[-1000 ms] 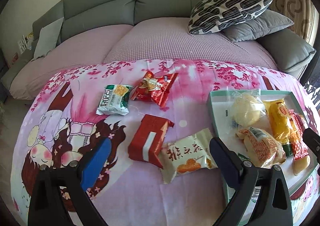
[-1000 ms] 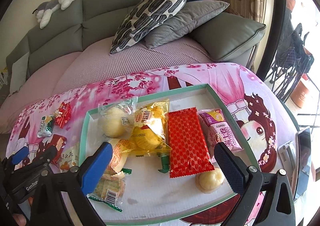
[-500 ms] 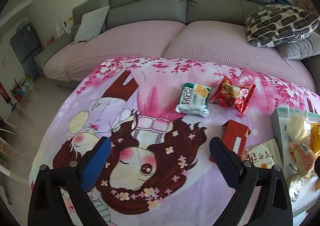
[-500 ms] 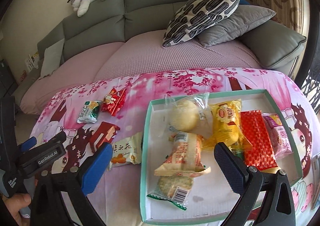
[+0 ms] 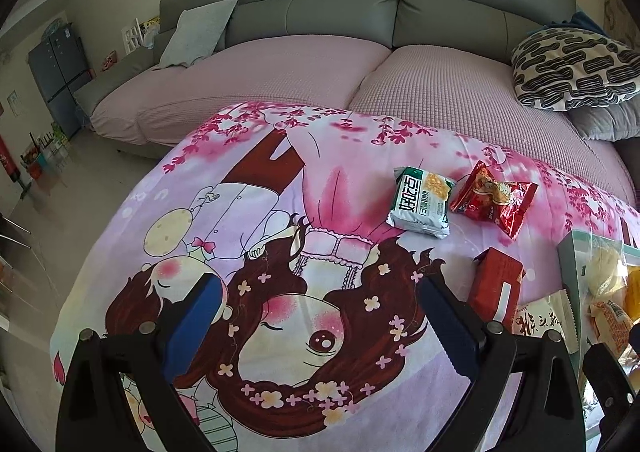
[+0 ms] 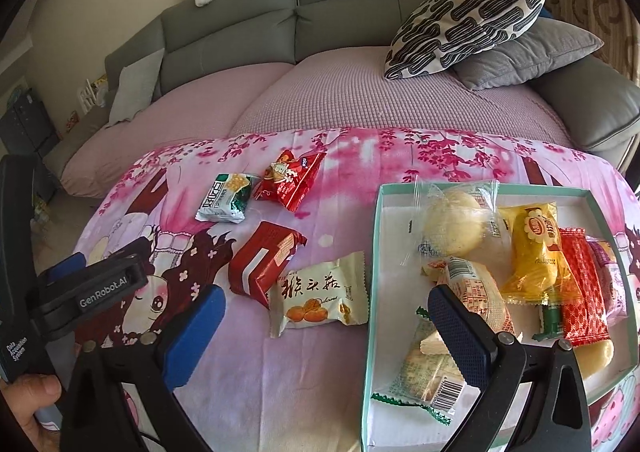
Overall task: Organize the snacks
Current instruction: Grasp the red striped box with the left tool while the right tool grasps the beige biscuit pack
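Lying flat, cream snack pkt (image 6: 318, 300) w/ orange print; both grippers' fingers wide apart, empty.

Both views are bright with daylight entering from the right of the frame, strongest at the right wrist view's upper right. Clear wrappers in the tray (image 6: 591, 193) catch glare. Shadows are soft and short. Focus is sharp at centre; fisheye bending curves the sofa (image 5: 360, 24), and the corners fall black.
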The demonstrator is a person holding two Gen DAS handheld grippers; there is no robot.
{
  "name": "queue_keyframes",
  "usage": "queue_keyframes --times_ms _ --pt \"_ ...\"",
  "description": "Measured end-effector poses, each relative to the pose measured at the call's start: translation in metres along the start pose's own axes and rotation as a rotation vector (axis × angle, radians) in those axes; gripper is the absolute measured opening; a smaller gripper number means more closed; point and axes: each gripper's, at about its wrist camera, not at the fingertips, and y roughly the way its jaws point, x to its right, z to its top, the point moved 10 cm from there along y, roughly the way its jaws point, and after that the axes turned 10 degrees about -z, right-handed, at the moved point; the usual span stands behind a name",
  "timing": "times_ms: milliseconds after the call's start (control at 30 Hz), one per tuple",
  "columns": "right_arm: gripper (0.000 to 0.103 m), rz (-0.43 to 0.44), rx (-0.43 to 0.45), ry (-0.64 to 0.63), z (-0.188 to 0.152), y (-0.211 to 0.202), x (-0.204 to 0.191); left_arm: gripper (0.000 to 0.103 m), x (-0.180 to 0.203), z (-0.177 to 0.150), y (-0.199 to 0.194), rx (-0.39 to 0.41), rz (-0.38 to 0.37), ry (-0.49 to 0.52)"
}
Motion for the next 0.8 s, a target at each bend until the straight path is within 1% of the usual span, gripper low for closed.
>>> queue_keyframes --times_ms 133,300,433,533,600,667,733,800 --pt "0.103 -0.005 -0.020 0.008 -0.002 0.011 0.001 0.099 0.011 -0.001 0.009 -0.003 -0.037 0.005" --pt "0.103 -0.040 -0.029 0.013 0.000 0.020 0.007 0.099 0.029 0.000 0.022 -0.004 -0.083 0.033" --pt "0.103 -0.079 -0.019 0.015 0.008 0.024 0.014 0.099 0.041 0.001 0.032 -0.012 -0.138 0.021" --pt "0.103 -0.136 -0.009 -0.010 0.018 0.028 0.020 0.099 0.049 0.002 0.038 -0.009 -0.171 0.017" --pt "0.103 -0.168 0.009 -0.028 0.027 0.029 0.024 0.099 0.056 0.000 0.043 -0.024 -0.184 0.035" --pt "0.103 -0.173 0.010 -0.022 0.032 0.032 0.029 0.099 0.062 -0.002 0.047 -0.049 -0.190 0.060" --pt "0.103 -0.161 -0.026 -0.010 0.029 0.040 0.031 0.099 0.067 -0.004 0.052 -0.076 -0.184 0.078" --pt "0.103 -0.169 -0.059 -0.021 0.024 0.048 0.033 0.099 0.074 -0.007 0.054 -0.094 -0.204 0.091"
